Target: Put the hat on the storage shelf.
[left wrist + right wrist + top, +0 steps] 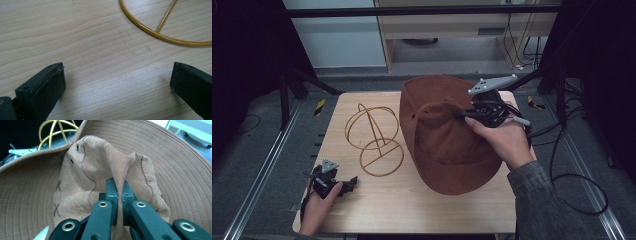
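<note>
High view: one brown wide-brimmed hat (452,145) lies on the wooden table (402,205), right of centre, tilted so its far brim stands up at 12 o'clock. The crown is crumpled; a fold of it is pinched by the right gripper (464,114), held in the right hand (502,137) at about 2 o'clock from table centre. The jaw tips themselves are hard to make out here against the dark fabric.

Right gripper view: the right gripper (117,187) has its two jaws pressed together on a ridge of the hat (100,162) crown. Stitch lines, two eyelets and two cross-stitches are visible on the crown, details the high view does not resolve. Part of the wire stand (56,128) shows past the brim at 11 o'clock, cut off by the frame edge.

One yellow wire stand (374,137), with a round base and upper hoops, sits at 9 o'clock from the hat, just beside the brim; touching or not cannot be told.

Left gripper (349,182), in the left hand (319,205), rests low at 7 o'clock near the table's front edge. Left gripper view: the left gripper (117,80) has jaws wide apart over bare wood, nothing between them; the stand's base ring (160,35) is only partly in frame at 1 o'clock.
</note>
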